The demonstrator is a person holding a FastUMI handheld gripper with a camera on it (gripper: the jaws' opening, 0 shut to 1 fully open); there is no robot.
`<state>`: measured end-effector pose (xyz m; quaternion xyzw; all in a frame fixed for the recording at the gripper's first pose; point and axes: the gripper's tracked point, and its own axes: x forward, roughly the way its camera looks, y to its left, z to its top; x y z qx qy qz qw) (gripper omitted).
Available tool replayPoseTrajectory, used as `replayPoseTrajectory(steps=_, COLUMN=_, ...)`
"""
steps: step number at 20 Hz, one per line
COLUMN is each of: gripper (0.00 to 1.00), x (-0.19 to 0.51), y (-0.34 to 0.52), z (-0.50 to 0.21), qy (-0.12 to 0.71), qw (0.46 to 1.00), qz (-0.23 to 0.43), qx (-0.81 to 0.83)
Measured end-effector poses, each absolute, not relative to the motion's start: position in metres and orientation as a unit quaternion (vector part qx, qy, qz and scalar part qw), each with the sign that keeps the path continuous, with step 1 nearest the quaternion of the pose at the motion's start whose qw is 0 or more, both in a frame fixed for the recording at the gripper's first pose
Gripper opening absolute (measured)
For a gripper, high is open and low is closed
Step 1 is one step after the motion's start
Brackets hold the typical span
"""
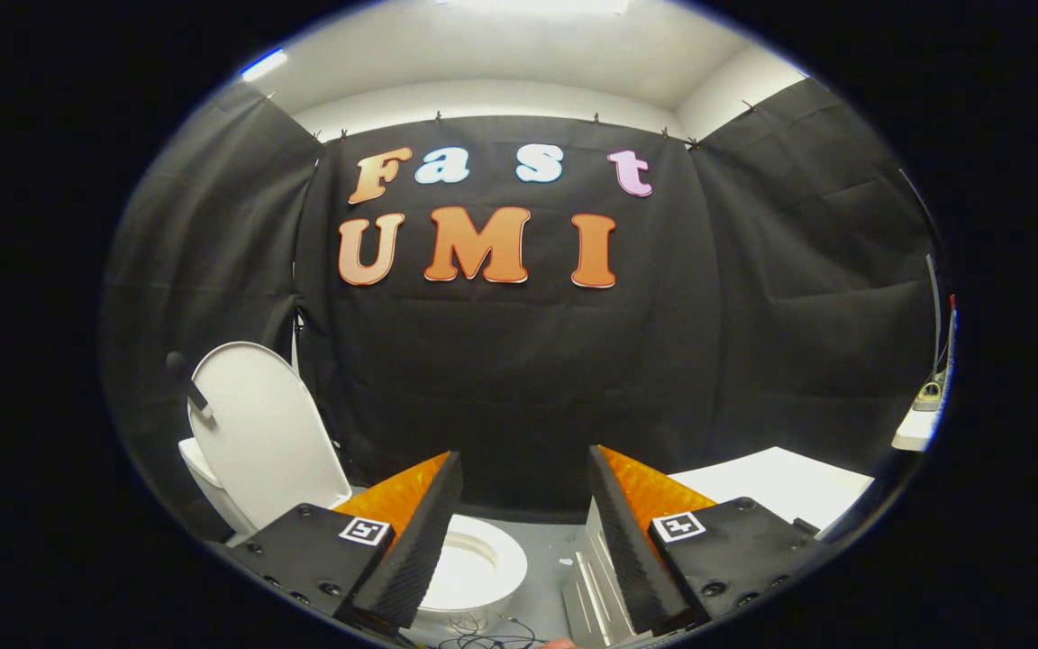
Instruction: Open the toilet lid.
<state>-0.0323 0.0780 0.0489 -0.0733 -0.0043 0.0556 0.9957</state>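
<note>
While gripper fingers stand apart, grasping nothing, toilet lid stands upright behind bowl; white board beyond right finger.

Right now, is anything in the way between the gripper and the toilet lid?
Nothing visible is. The toilet lid already stands up, open, off to the left beyond the left finger. The gripper is open with nothing between its fingers, and the bowl's white seat lies just ahead of them.
</note>
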Motion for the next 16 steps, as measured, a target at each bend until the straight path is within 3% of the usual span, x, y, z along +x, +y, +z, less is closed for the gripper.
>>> replayPoseTrajectory(steps=16, gripper=0.91, x=-0.066, y=0.036, z=-0.002, qy=-0.003, qw=0.996, qz=0.068, qx=-0.061)
